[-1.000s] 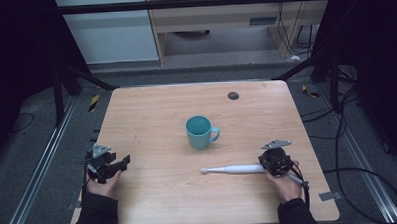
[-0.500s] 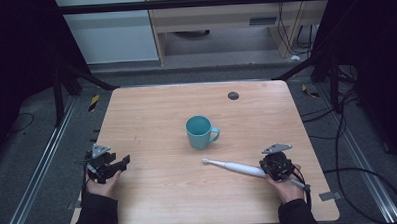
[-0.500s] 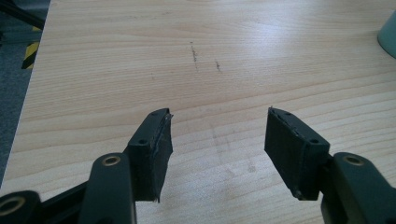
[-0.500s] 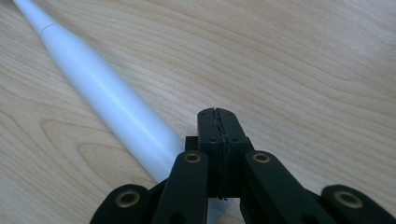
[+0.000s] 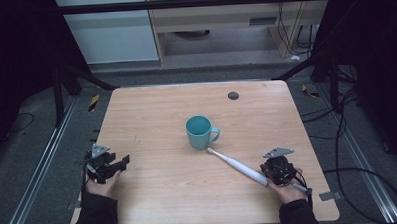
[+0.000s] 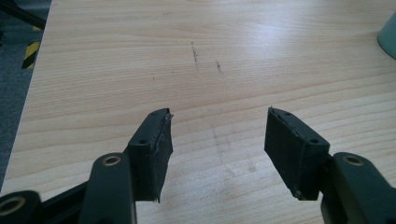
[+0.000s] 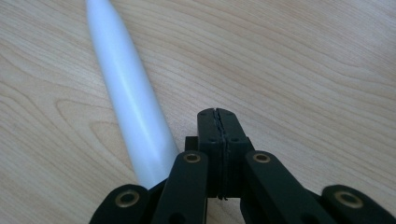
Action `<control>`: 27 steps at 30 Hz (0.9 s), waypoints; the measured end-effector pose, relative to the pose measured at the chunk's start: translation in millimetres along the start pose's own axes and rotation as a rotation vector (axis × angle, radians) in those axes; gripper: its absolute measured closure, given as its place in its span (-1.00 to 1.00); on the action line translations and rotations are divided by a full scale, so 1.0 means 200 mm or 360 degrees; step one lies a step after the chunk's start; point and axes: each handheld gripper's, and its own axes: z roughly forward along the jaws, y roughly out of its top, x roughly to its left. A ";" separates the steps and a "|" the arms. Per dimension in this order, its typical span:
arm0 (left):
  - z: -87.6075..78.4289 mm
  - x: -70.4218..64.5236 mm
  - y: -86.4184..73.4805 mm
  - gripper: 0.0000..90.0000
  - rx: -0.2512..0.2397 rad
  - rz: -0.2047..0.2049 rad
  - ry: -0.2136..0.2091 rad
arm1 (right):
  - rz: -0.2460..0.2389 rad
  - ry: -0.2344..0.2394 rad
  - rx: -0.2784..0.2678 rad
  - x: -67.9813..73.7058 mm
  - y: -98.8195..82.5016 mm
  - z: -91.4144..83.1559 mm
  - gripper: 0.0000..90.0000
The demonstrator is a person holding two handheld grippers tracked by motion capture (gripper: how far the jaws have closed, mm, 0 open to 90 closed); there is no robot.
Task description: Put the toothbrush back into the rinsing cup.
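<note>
A teal mug (image 5: 199,131) stands upright at the middle of the wooden table (image 5: 151,108), its handle to the right. A white electric toothbrush (image 5: 237,165) lies diagonally on the table, its head close to the mug's base and its thick end at my right gripper (image 5: 273,170). In the right gripper view the jaws are pressed together with nothing between them, and the toothbrush handle (image 7: 128,98) runs beside the right gripper (image 7: 217,114) on its left. My left gripper (image 5: 119,162) rests at the table's left edge, open and empty, seen wide apart in its own view (image 6: 218,128).
A small dark disc (image 5: 233,96) lies near the table's far edge. The mug's edge (image 6: 388,35) shows at the far right of the left gripper view. Black frame posts and cables surround the table on the floor.
The toothbrush has swung round: its head moved from pointing left to pointing up-left at the mug. My right gripper shifted slightly toward the near edge. The left gripper stayed put.
</note>
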 end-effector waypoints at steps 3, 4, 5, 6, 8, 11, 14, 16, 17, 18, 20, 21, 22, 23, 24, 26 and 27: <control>0.00 0.00 0.00 -0.09 0.0001 0.0002 0.0000 | 0.0006 0.0000 -0.0016 0.00 0.00 -0.01 0.96; 0.00 0.00 0.00 -0.09 0.0001 0.0002 0.0000 | 0.0004 -0.0001 -0.0024 0.00 0.00 -0.01 0.95; 0.00 0.00 0.00 -0.09 -0.0001 0.0000 0.0001 | 0.0005 -0.0003 -0.0035 0.00 0.00 -0.02 0.92; 0.00 0.00 0.00 -0.09 -0.0001 -0.0001 0.0000 | 0.0013 0.0006 -0.0036 0.00 0.00 -0.02 0.89; 0.00 0.00 0.00 -0.09 0.0000 -0.0001 -0.0001 | 0.0017 0.0003 -0.0059 -0.01 0.01 -0.03 0.81; 0.00 0.00 0.00 -0.09 0.0003 0.0003 -0.0002 | 0.0018 0.0001 -0.0078 -0.02 0.03 -0.05 0.66; 0.00 0.00 0.00 -0.09 0.0005 0.0003 -0.0002 | 0.0021 0.0021 -0.0077 -0.02 0.05 -0.06 0.54; 0.01 0.00 0.00 -0.09 0.0008 0.0005 -0.0002 | 0.0002 0.0063 -0.0059 -0.02 0.08 -0.07 0.36; 0.01 0.00 0.00 -0.09 0.0007 0.0005 -0.0001 | -0.0012 0.0085 -0.0046 -0.01 0.09 -0.07 0.31; 0.01 0.00 0.00 -0.09 0.0005 0.0005 -0.0002 | -0.0023 0.0101 -0.0040 -0.01 0.10 -0.07 0.28; 0.01 0.00 0.00 -0.09 0.0008 0.0007 0.0000 | -0.0075 0.0132 -0.0019 0.00 0.13 -0.07 0.24; 0.01 0.00 0.00 -0.09 0.0010 0.0004 0.0001 | -0.0096 0.0143 -0.0012 0.01 0.14 -0.08 0.21; 0.01 0.00 0.00 -0.09 0.0009 0.0000 -0.0001 | -0.0105 0.0153 -0.0005 0.02 0.15 -0.08 0.21; 0.01 0.00 0.00 -0.09 0.0010 -0.0001 -0.0002 | -0.0124 0.0160 0.0001 0.03 0.17 -0.09 0.18; 0.01 0.00 0.00 -0.09 0.0010 -0.0001 -0.0002 | -0.0124 0.0160 0.0001 0.03 0.17 -0.09 0.18; 0.01 0.00 0.00 -0.10 0.0014 0.0007 -0.0002 | -0.0160 0.0179 0.0017 0.04 0.19 -0.10 0.13; 0.01 0.00 0.00 -0.09 0.0017 0.0013 -0.0001 | -0.0158 0.0189 0.0037 0.04 0.21 -0.11 0.12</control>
